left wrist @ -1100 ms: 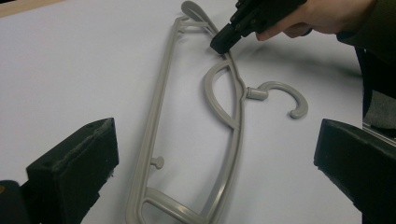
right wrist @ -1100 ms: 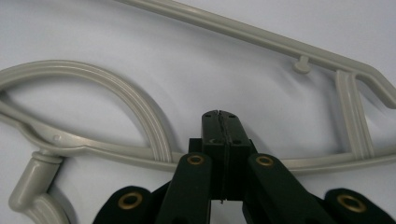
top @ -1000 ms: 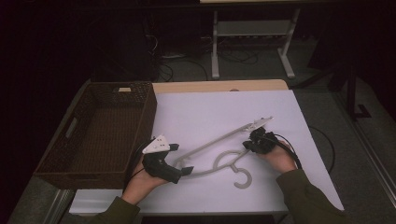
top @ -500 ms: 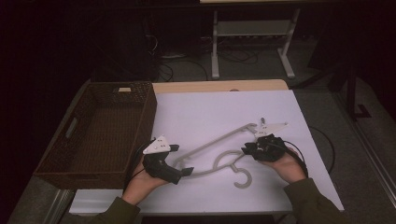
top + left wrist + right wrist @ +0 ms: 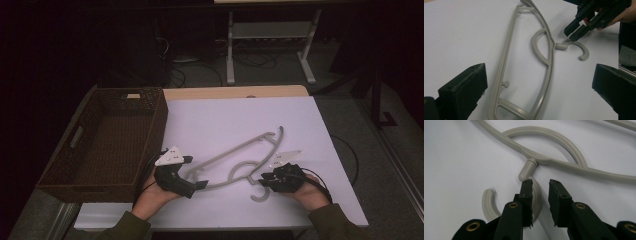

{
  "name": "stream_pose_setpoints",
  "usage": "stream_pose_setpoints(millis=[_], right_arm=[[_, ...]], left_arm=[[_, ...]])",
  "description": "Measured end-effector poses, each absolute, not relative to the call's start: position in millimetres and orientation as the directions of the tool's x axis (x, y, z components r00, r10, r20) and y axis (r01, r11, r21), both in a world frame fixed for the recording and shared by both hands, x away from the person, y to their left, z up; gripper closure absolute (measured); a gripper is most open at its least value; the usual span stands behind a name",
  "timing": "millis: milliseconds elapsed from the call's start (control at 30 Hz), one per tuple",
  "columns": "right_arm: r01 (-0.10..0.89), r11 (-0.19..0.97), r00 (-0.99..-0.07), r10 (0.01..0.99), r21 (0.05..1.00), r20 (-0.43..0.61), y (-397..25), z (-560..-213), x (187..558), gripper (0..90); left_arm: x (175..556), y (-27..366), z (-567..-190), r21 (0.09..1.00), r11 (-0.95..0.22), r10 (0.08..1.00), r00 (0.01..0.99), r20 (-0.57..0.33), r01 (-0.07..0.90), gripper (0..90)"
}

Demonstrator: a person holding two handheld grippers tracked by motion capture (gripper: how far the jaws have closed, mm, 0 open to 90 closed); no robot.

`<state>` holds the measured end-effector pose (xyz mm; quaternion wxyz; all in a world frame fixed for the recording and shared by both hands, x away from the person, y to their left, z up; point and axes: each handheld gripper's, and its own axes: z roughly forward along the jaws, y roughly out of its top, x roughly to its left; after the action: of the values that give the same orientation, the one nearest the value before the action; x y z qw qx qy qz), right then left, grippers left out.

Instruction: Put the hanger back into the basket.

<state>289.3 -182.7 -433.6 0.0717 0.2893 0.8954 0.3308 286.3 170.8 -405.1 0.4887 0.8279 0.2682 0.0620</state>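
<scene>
Hovering over the curved hook (image 5: 534, 195) of a grey plastic hanger (image 5: 235, 160), the right gripper (image 5: 541, 185) has its jaws narrowly parted, one tip over the hook's bend and the other just beside it on the sheet, with nothing between them. From the high view this gripper sits at about 5 o'clock on the white table cover (image 5: 225, 120), and the hook lies directly below its tips.

The left gripper (image 5: 199, 184), at about 7 o'clock, has its jaws spread wide, the hanger's near shoulder end (image 5: 506, 110) lying in the gap between them without touching either pad. The hanger itself lies flat, running from 7 o'clock up toward 1 o'clock, its far end (image 5: 280, 131) near the middle of the cover.

The hook is thin, rounded and flush with the surface, so a closing jaw could ride over it or push it sideways instead of catching it. Because the hook joins the body at a small neck (image 5: 530, 165), it may swivel under pressure and twist out of a pinch. With only one end gripped, the long, light frame would likely pivot and drag across the smooth sheet.

Farther off, at 10 o'clock, a brown wicker basket (image 5: 156, 125) stands empty, its wall touching the cover's edge; a swinging hanger end could strike it.
</scene>
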Motion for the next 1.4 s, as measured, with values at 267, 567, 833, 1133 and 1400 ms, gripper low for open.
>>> stream_pose_setpoints(millis=[267,567,833,1133,1400], right_arm=[[0.470,0.629,-0.829,0.556,0.619,0.064,-178.1,-440.9,291.3,73.5],[0.462,0.640,-0.830,0.556,0.614,0.046,-175.1,-440.3,288.4,78.4],[0.476,0.625,-0.824,0.563,0.618,0.065,-175.4,-432.6,290.9,79.0],[0.479,0.611,-0.822,0.565,0.630,0.076,-177.3,-424.1,292.3,79.1],[0.482,0.604,-0.821,0.564,0.635,0.086,-177.9,-418.4,294.1,79.1]], left_arm=[[286.3,169.3,-406.5,0.841,-0.380,0.503,0.849,-0.162,0.386,0.0],[286.0,167.6,-407.8,0.836,-0.389,0.500,0.851,-0.161,0.387,0.0],[286.3,164.7,-409.9,0.822,-0.427,0.491,0.860,-0.139,0.376,0.0],[290.6,146.7,-415.5,0.789,-0.504,0.433,0.893,-0.121,0.351,6.0],[304.7,123.9,-424.4,0.722,-0.596,0.383,0.915,-0.130,0.352,21.8]])
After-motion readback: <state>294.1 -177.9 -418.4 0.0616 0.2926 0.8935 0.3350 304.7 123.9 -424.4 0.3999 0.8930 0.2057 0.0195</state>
